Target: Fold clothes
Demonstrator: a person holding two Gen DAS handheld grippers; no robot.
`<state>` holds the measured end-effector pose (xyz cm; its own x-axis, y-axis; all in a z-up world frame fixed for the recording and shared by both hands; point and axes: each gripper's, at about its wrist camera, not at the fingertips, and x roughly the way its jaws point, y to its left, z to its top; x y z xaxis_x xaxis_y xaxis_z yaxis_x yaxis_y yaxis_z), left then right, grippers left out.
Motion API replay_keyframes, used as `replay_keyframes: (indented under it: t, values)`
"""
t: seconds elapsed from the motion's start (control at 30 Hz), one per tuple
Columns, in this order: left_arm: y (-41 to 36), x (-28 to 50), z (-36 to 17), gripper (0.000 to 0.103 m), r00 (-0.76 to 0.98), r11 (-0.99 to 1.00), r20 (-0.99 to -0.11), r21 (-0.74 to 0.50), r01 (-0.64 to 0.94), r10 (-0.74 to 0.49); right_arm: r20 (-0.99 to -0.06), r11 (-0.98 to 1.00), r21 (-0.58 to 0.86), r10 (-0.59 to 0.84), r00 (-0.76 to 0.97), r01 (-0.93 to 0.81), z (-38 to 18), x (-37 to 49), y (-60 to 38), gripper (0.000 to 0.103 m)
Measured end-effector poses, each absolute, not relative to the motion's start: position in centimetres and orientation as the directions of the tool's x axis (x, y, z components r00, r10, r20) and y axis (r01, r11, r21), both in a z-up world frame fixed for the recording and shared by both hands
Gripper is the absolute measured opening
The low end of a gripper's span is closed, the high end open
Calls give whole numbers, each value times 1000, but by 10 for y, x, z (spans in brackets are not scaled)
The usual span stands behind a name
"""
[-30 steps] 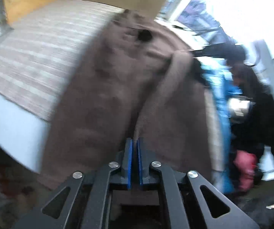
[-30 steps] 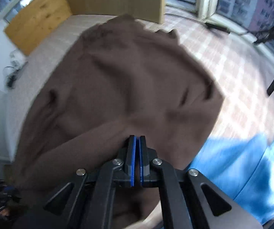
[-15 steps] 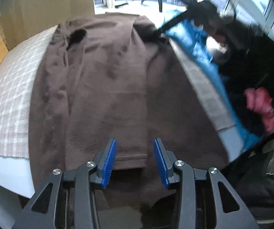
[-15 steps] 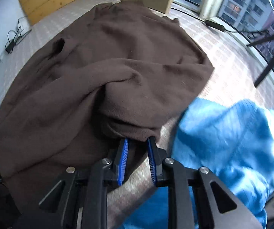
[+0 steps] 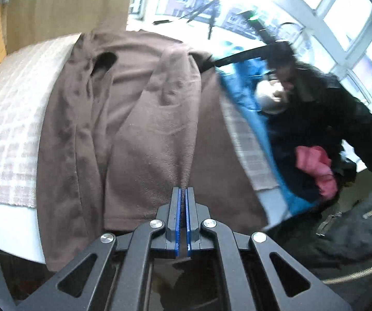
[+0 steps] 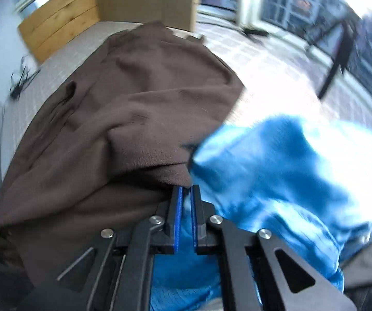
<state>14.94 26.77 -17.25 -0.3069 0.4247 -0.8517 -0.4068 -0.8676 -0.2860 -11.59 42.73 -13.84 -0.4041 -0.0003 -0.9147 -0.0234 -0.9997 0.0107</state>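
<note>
Now the left hand-held gripper (image 5: 183, 197) is clenched on the brown garment (image 5: 139, 119), which stretches straight ahead; the right hand-held gripper (image 6: 185, 194) pinches its edge too.

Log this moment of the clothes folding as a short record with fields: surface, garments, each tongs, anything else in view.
surface: bed with a pale checked cover
main garment: brown fleece garment spread over the bed, its near edge hanging off the side
second garment: blue garment bunched beside the brown one
left tongs: shut on a ridge of the brown fleece garment
right tongs: closed at the brown garment's hem, blue cloth just behind; which cloth they pinch is unclear
background: wooden headboard, windows
</note>
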Motion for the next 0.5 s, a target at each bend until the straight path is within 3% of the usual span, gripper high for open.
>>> replay_keyframes:
  t: [0.07, 0.2, 0.33, 0.43, 0.5]
  values:
    - [279, 154, -180, 3, -271, -851, -858, -297, -432, 437, -922, -996, -39, 67, -382, -81, -148, -118, 439, 0]
    - [287, 151, -215, 4, -136, -866, -921, -283, -412, 366, -914, -998, 25, -2, -406, -51, -136, -112, 436, 0]
    - [272, 126, -184, 7, -213, -877, -900, -279, -391, 381, -902, -996, 32, -66, -426, 87, -124, -102, 408, 20]
    - [269, 85, -156, 10, -284, -880, -879, -253, -401, 382, -916, -992, -7, -44, -400, 125, -131, -102, 402, 20]
    - [270, 55, -142, 18, -306, -869, -864, -251, -426, 400, -920, -990, -29, -27, -391, 138, -138, -104, 401, 20]
